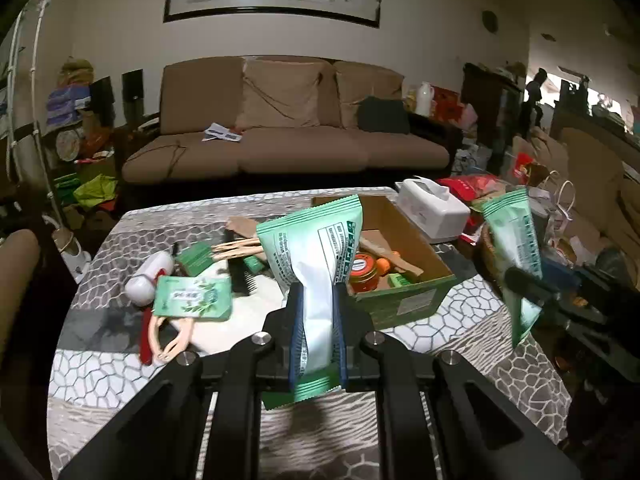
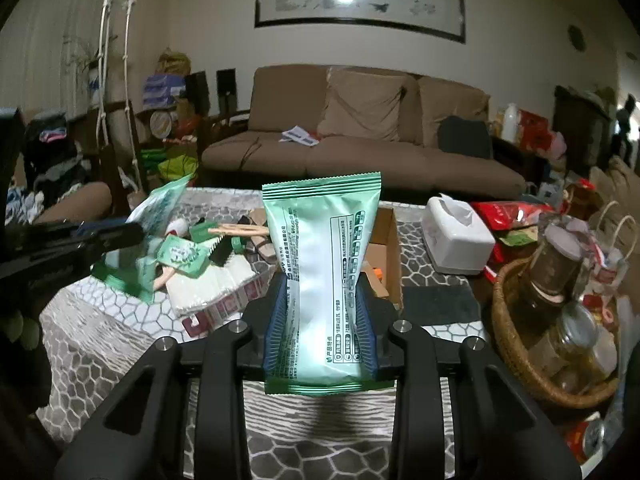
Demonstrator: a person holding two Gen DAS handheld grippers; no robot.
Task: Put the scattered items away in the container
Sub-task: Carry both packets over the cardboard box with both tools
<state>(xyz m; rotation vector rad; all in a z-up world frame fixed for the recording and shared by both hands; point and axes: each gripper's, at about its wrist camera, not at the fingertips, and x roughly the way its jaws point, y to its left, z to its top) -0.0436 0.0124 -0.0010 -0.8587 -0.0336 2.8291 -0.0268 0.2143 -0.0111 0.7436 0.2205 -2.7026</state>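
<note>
The left claw (image 1: 318, 300) is clenched on a glossy mint-green and white foil packet (image 1: 316, 248), its blue ribbed pads pinching the packet's waist so the printed top fans out above the counter. The right claw (image 2: 322, 312) grips a second mint-green foil packet (image 2: 326, 264) the same way, held upright, well clear of the patterned grey-and-white cloth covering the counter (image 2: 100, 332). Just beyond the left packet sits the open brown cardboard box (image 1: 404, 240), already holding an orange-lidded glass jar (image 1: 363, 272) and a wooden utensil (image 1: 390, 254). Left of the box lie a small flat green sachet (image 1: 192, 298), a black comb (image 1: 242, 276), a white capsule-shaped case (image 1: 148, 276) and wooden-handled brushes (image 1: 240, 246). A white tissue box (image 1: 432, 206) stands behind the cardboard box.
</note>
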